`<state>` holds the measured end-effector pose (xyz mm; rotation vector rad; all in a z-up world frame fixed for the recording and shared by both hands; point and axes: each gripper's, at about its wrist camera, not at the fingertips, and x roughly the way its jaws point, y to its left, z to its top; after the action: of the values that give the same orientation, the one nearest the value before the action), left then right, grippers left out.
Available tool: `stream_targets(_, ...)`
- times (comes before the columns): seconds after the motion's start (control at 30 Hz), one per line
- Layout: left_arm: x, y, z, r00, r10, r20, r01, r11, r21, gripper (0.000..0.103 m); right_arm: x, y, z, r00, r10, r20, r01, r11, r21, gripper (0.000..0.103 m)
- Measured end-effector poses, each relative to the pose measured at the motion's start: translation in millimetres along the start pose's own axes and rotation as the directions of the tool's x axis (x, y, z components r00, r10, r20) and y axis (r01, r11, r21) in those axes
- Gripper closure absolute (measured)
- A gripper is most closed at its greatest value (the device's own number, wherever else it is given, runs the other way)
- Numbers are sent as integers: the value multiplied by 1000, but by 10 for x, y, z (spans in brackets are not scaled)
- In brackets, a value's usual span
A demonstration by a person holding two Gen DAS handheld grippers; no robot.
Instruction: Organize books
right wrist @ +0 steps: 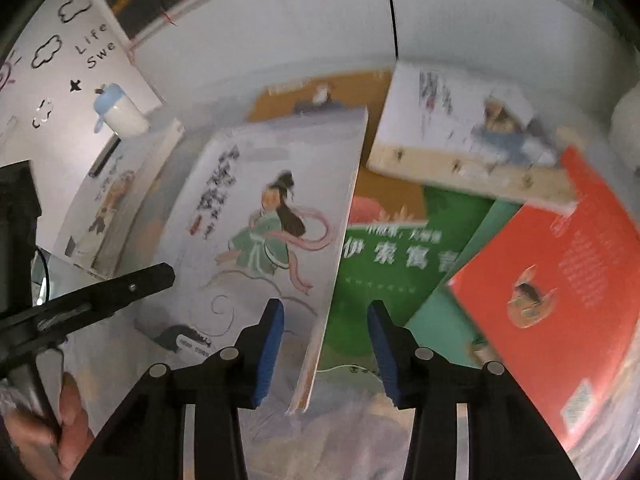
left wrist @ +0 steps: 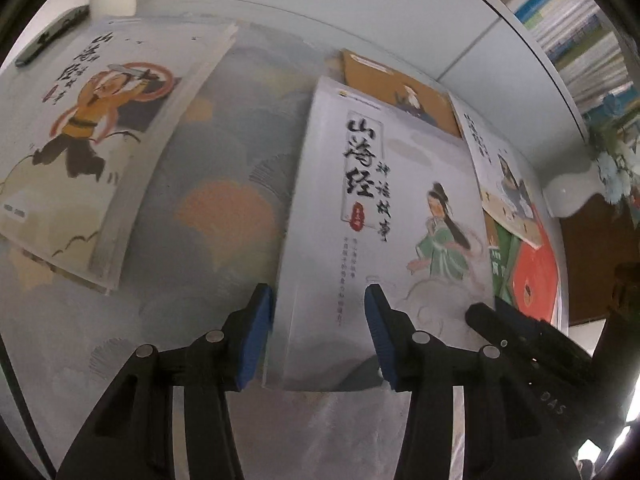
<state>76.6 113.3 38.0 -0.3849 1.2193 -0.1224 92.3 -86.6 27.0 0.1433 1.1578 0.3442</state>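
Left wrist view has the left gripper (left wrist: pixel 318 332) held low over the patterned tablecloth (left wrist: pixel 208 184), its blue-padded fingers (left wrist: pixel 256 332) spread wide on either side of the near left corner of the white book with a green-robed figure (left wrist: pixel 384 208), neither pad pressing on it. The right gripper (right wrist: pixel 325 344) reaches in from the right, its fingers equally wide, straddling that same book's near right edge, which looks lifted off the pile; whether a pad touches it cannot be told.

Six books show in all. One white book with an orange-clad figure (left wrist: pixel 84 148) lies apart on the left. The other five overlap: the green-robed one, a tan book (right wrist: pixel 320 92) behind it, a green book (right wrist: pixel 384 264) under its right edge, another white book (right wrist: pixel 468 132) resting on the green one, and a red book (right wrist: pixel 560 288) at the far right. A blue-and-white cup (right wrist: pixel 120 110) stands by the wall.
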Motion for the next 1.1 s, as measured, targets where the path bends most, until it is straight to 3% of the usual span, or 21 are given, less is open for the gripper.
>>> stream_targets(0.07,-15,-37,-40,1000,3,9,-3,1000,1,59,-5,31,-21,999,50,-4,-50,998,-29,60)
stream_targets(0.17,-16,-102,-92,1000,22,3,-23,999,24,59,-4,95,-70,1000,19,-9,-20,997,-80,60)
stream_targets(0.33,-152,-262,-418,1000,21,-8,-20,997,70,59,-163,8,-147,999,40,-28,-41,998,-52,60)
stream_targets(0.5,-315,-478,-1101,996,-33,-83,45,988,148,59,-500,-74,-592,997,20,-69,-28,994,-106,59)
stream_targets(0.6,-358,-610,-1538,983,-73,-167,107,973,205,59,-719,-167,-964,996,6,-94,-18,992,-124,59)
stream_targets(0.73,-380,-782,-1955,973,-48,-227,110,957,269,59,-947,-313,-1421,993,-22,-119,2,987,-162,59)
stream_targets(0.93,-391,-721,-2082,977,-95,-192,127,979,159,49,-960,-554,-1910,971,10,-239,-45,989,-142,59)
stream_targets(1.1,-334,-662,-2041,967,-179,-183,185,983,19,37,-1050,-614,-1936,986,-2,-167,-20,991,-132,59)
